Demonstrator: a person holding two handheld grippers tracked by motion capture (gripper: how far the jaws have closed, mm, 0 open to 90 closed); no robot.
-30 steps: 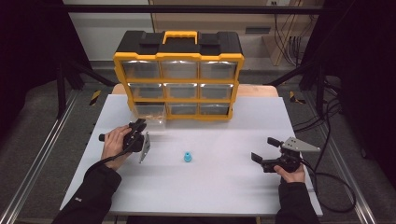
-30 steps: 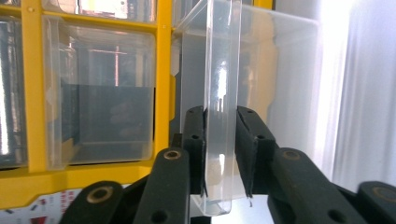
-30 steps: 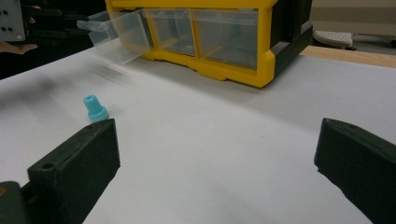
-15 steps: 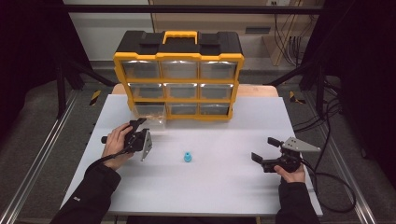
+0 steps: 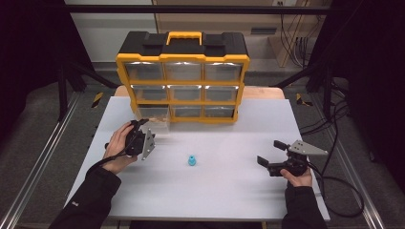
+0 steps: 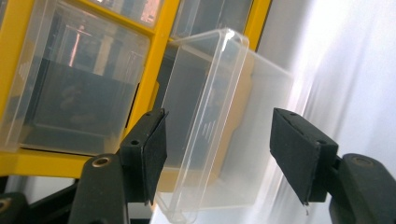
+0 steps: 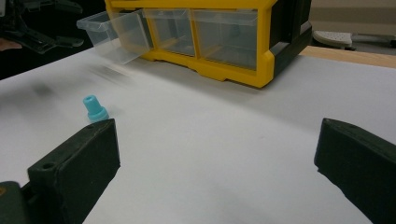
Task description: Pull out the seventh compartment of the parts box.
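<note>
A yellow and black drawer cabinet (image 5: 182,76) stands at the far edge of the white desk (image 5: 229,191), toward the far left corner, with three rows of clear drawers facing the person. The bottom left drawer (image 5: 154,114) is pulled partway out, so that it juts from the cabinet front over the desk. The left tongs (image 5: 139,126) sit just before that drawer, held in the person's left hand (image 5: 119,145) near the desk's left edge. In the left gripper view the drawer's clear front lip (image 6: 210,121) stands between the two black pads (image 6: 154,149), yet neither pad presses on it: there is a gap on both sides, wider on the right. The jaws have just been opening, so these tongs are released, with the drawer between them but not gripped. A small blue cap (image 5: 192,161) stands upright on the bare desk near its middle, well apart from the drawer and from both hands. The right tongs (image 5: 271,153) rest near the desk's right edge in the right hand (image 5: 297,176), pointing toward the cap. Their jaws stand wide apart with nothing between them, and in the right gripper view the cap (image 7: 95,108) sits just beyond the left jaw.
</note>
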